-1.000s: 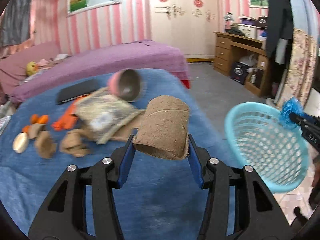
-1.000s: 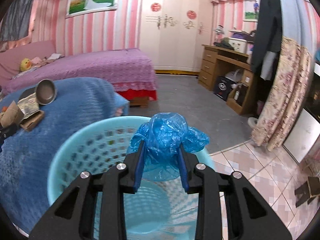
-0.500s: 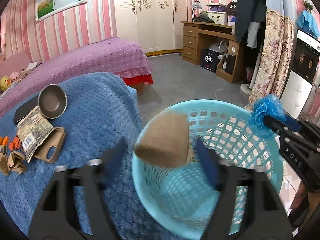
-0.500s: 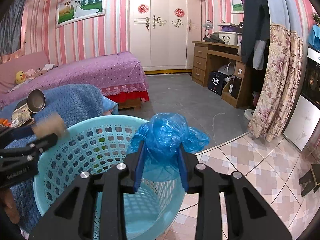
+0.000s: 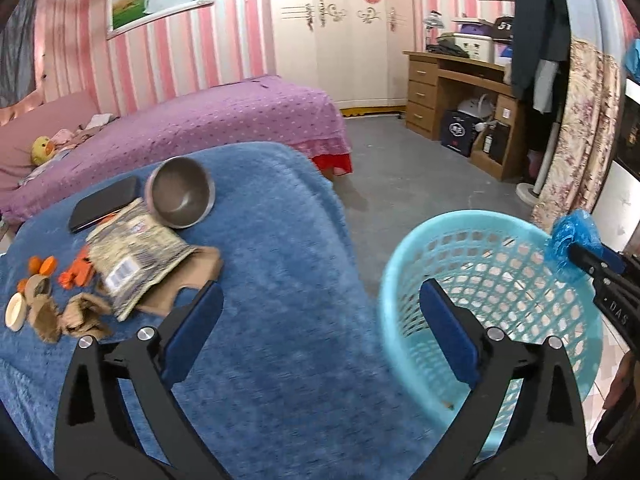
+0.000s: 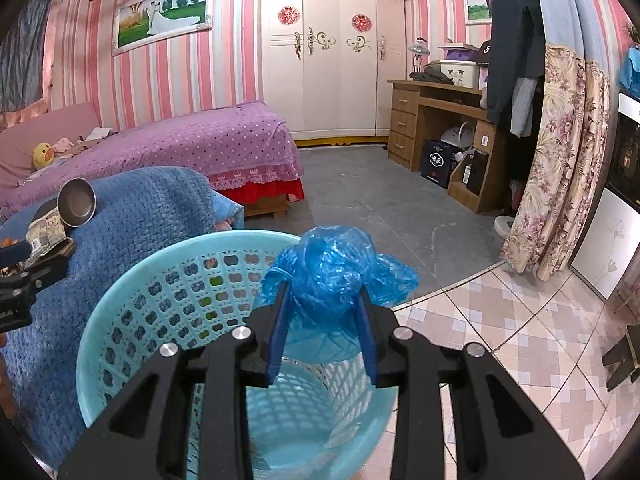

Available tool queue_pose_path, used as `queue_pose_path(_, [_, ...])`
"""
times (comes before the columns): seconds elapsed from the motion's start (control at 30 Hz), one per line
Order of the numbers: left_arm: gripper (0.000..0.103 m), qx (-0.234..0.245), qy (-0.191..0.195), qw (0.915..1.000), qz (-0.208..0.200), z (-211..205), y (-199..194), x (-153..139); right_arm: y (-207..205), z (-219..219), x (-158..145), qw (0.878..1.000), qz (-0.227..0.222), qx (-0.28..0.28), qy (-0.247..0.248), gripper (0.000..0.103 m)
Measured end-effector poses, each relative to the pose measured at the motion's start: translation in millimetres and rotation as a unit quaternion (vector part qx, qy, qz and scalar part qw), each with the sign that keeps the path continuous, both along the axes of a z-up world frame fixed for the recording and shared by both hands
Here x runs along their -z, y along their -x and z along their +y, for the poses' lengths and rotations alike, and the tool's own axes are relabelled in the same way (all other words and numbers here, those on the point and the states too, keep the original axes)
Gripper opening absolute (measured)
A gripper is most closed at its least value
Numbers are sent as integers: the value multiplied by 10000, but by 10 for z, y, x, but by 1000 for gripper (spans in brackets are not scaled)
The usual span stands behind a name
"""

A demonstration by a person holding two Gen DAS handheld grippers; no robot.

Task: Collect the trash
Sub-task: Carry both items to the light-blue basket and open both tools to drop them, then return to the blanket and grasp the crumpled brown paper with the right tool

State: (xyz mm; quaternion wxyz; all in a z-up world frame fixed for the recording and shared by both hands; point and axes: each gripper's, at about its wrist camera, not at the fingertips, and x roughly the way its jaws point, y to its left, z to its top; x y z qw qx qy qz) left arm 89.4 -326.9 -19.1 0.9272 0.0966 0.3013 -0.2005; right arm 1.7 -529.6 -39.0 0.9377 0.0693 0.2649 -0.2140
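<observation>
My left gripper [image 5: 320, 292] hangs over the blue blanket [image 5: 280, 340] beside the light blue basket [image 5: 472, 216]. Its jaws are opening wide, with nothing between them. Trash lies on the blanket at left: a snack packet [image 5: 136, 256], crumpled brown paper [image 5: 80, 316] and orange scraps [image 5: 76, 274]. My right gripper [image 6: 323, 292] is over the basket's rim [image 6: 160, 264]. Its jaws are opening, and the crumpled blue plastic bag [image 6: 336, 264] still sits pinched between the pads. The brown roll is nowhere in view.
A metal bowl [image 5: 180, 192] and a black phone [image 5: 104, 208] lie on the blanket behind the trash. A purple bed [image 5: 200, 128] stands beyond. A wooden desk [image 6: 440, 128] and a floral curtain [image 6: 560, 168] are at right, with grey floor and tiles between.
My left gripper carried the brown roll from the blanket to over the basket, opened and lost it, then swung back left. The right jaws have spread slightly around the blue bag.
</observation>
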Motion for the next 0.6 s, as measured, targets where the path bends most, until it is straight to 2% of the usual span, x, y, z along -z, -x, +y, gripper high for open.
queue_pose_path(0.07, [95, -75, 7, 10000, -17, 133, -1, -31, -10, 21, -9, 10000, -38, 80, -1, 67])
queue_pose_path(0.2, [95, -196, 18, 9998, -70, 370, 16, -102, 18, 85, -90, 9993, -217, 279, -73, 78])
queue_pose_path(0.27, [97, -292, 16, 9995, -129, 515, 26, -154, 37, 116, -131, 9987, -326, 347, -151, 89])
queue_pose_path(0.37, [97, -405, -7, 9990, -184, 750, 38, -221, 33, 247, -201, 9978, -461, 441, -152, 95])
queue_pose_path(0.6, [97, -790, -89, 9963, -327, 1375, 25, -328, -172, 677, -294, 9981, -498, 321, -138, 97])
